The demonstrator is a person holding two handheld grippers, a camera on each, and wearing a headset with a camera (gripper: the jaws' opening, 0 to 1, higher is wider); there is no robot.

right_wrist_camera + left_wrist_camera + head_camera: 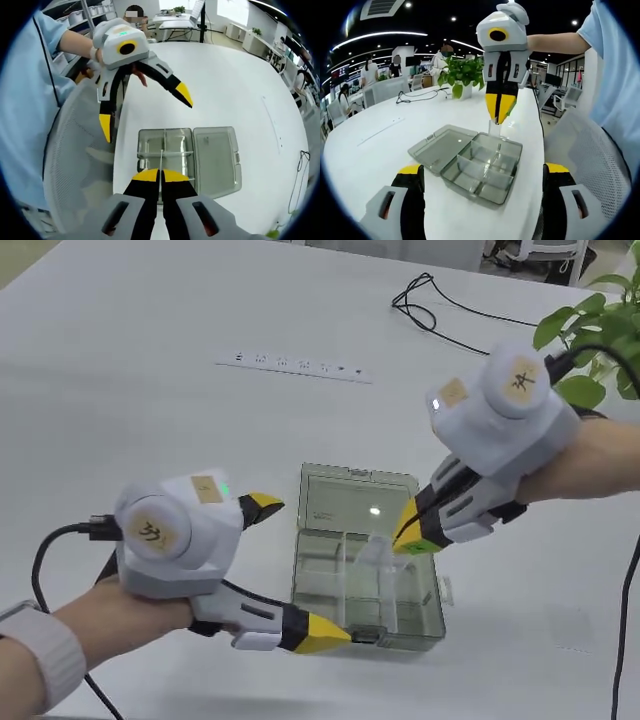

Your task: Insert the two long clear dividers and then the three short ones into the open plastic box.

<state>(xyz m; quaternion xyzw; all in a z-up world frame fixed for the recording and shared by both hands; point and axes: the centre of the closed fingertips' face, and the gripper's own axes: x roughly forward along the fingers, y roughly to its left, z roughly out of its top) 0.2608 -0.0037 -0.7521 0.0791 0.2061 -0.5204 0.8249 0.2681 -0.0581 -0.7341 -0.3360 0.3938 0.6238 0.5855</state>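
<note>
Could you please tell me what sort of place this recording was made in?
Most likely an open-plan office. There is a long white table with a power strip and a potted plant on it, other people in the background, and strip lights on the ceiling.

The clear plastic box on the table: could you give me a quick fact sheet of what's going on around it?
Box: plastic box, open, on a white table; lid lying flat beside it
Inside: clear dividers already standing; exact count hard to tell
Right claw: right claw shut on a clear divider, just above the box
Left claw: left claw open, holding nothing, next to the box
Nearby: power strip, potted plant, black cable
</note>
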